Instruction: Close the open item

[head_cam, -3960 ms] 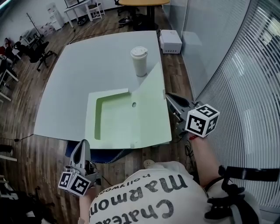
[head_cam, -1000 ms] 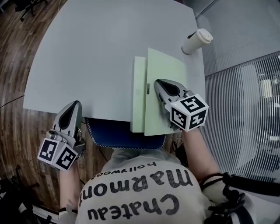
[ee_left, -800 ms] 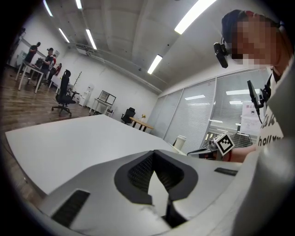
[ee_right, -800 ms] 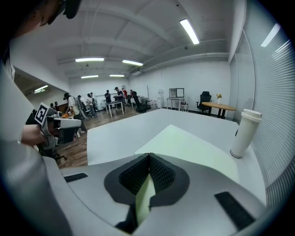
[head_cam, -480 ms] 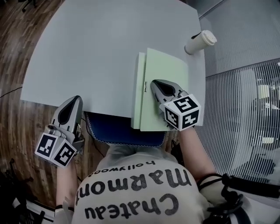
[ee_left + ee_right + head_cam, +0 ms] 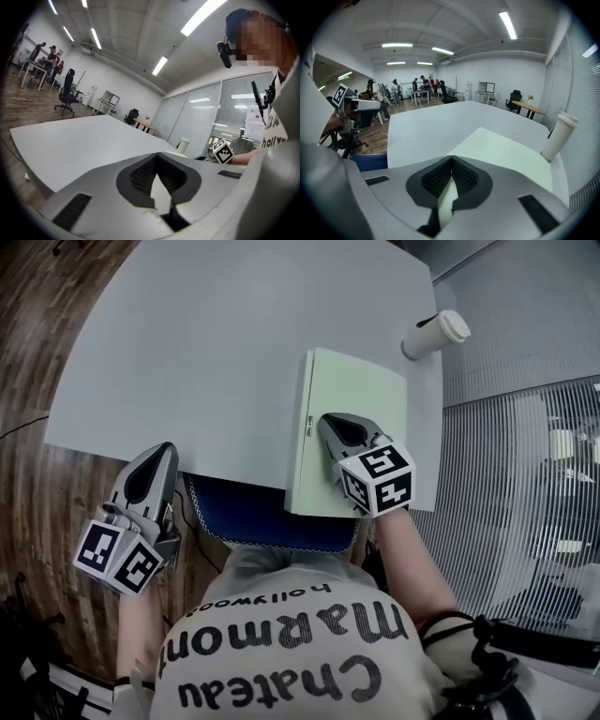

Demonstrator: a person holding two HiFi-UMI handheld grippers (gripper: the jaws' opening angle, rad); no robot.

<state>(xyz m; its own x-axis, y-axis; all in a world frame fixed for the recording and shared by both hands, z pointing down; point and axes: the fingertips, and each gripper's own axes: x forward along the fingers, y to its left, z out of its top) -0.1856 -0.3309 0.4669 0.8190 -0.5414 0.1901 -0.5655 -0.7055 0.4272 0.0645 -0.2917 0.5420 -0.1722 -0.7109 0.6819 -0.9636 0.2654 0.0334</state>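
**Folder cover down, right gripper resting on it**

The right hand-held gripper (image 6: 326,419) has its jaws pressed together with nothing between them. Its tips sit on the cover of the light green file folder (image 6: 361,395). The left hand-held gripper (image 6: 167,449) also has its jaws together and empty. It is held off the near-left edge of the table (image 6: 206,343), well apart from the folder.

The folder lies at the table's near right. Its cover is flat on the lower leaf, and only a thin strip of that leaf shows along the left side. A lidded paper cup (image 6: 433,334) stands beyond its far right corner.

The closing looks all but finished. What remains is probably a last press, then lifting the right gripper straight off so the cover does not drag or spring up.

Only the head view gives the folder's whole outline, with its near edge jutting slightly past the table above a blue chair seat (image 6: 246,517). The right gripper view confirms the meeting tips (image 6: 451,158) and the cover's low, flat sheet (image 6: 506,149). The left gripper view looks across bare table from its own closed tips (image 6: 156,154). In it the cup (image 6: 183,145) is tiny in the distance.
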